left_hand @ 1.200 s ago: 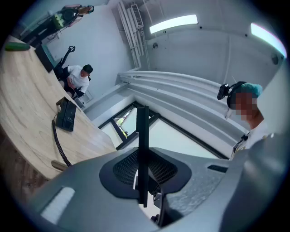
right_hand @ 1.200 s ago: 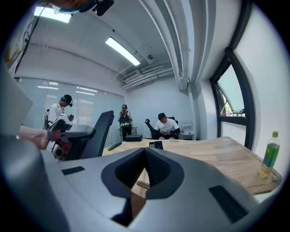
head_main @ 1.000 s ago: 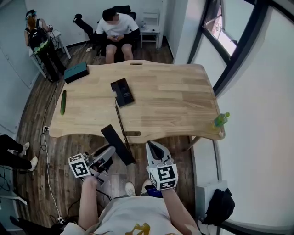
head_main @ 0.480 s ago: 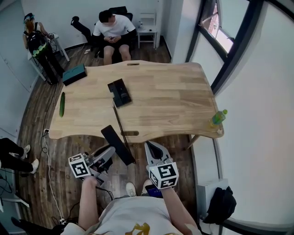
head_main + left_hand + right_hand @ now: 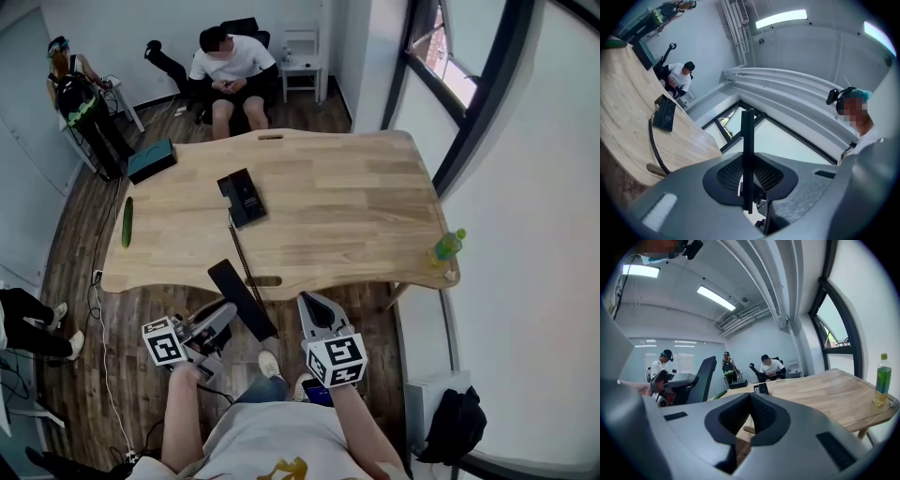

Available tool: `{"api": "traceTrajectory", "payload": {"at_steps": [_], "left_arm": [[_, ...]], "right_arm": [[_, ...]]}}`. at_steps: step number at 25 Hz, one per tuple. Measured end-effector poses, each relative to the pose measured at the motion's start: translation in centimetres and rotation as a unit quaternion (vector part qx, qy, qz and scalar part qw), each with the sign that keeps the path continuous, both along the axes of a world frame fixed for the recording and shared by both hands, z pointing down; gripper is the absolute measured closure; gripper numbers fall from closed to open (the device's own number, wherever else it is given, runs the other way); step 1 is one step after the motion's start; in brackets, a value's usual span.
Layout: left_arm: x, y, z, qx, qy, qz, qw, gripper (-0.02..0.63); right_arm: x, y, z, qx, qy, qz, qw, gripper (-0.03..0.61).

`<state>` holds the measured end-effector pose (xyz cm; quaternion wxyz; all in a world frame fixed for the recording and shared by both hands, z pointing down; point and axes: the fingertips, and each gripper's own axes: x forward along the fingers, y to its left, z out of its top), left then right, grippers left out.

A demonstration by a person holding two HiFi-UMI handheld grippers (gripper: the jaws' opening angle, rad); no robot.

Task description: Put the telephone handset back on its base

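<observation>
The black telephone base (image 5: 242, 197) lies on the wooden table (image 5: 356, 206), left of its middle. A coiled cord (image 5: 246, 258) runs from it over the front edge down to the black handset (image 5: 242, 298). That handset is held below the table edge, with my left gripper (image 5: 225, 314) shut on its lower half. In the left gripper view the handset (image 5: 748, 140) stands edge-on between the jaws of the left gripper (image 5: 748, 176), and the base (image 5: 664, 114) sits far off. My right gripper (image 5: 311, 305) hangs beside it, shut and empty. In its own view the right gripper (image 5: 750, 401) holds nothing.
On the table lie a cucumber (image 5: 127, 222) at the left edge, a teal box (image 5: 153, 159) at the back left and a green bottle (image 5: 448, 246) at the front right corner. A person (image 5: 228, 66) sits behind the table. A black bag (image 5: 455, 422) rests on the floor at right.
The head view has shifted a little, so the table sits slightly lower in the frame. Both grippers and the handset have barely moved.
</observation>
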<state>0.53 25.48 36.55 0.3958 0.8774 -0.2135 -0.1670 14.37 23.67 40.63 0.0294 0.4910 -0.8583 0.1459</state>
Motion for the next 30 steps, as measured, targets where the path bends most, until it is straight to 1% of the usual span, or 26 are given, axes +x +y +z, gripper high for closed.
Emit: {"api": "traceTrajectory", "payload": {"at_steps": [4, 7, 13, 16, 20, 24, 26, 30], "left_arm": [[-0.5, -2.5, 0.3, -0.006, 0.014, -0.002, 0.9999, 0.548], [-1.1, -5.4, 0.9, -0.012, 0.026, -0.002, 0.9996, 0.548], [-2.6, -13.1, 1.9, -0.025, 0.033, 0.009, 0.9991, 0.548], [-3.5, -16.8, 2.2, -0.035, 0.038, 0.016, 0.9986, 0.548], [-4.9, -21.0, 3.1, -0.05, 0.043, 0.024, 0.9976, 0.548], [-6.0, -24.6, 3.6, -0.058, 0.05, 0.036, 0.9964, 0.548], [-6.5, -25.7, 4.1, -0.062, 0.049, 0.044, 0.9959, 0.548], [-7.7, -28.1, 4.8, -0.063, 0.029, 0.047, 0.9965, 0.548]], "right_arm": [[-0.3, -2.3, 0.5, -0.004, 0.005, 0.0, 1.0, 0.574], [-0.9, -4.7, 1.2, -0.008, 0.013, -0.003, 1.0, 0.574], [-3.1, -11.8, 2.6, -0.025, 0.022, -0.006, 0.999, 0.574], [-4.5, -15.6, 2.5, -0.025, 0.024, -0.005, 0.999, 0.574], [-6.6, -19.0, 2.3, -0.021, 0.029, -0.007, 0.999, 0.574], [-7.6, -22.4, 3.1, -0.031, 0.035, 0.008, 0.999, 0.574], [-7.9, -23.7, 3.4, -0.034, 0.035, 0.017, 0.999, 0.574], [-8.7, -25.4, 4.2, -0.041, 0.043, 0.023, 0.998, 0.574]]}}
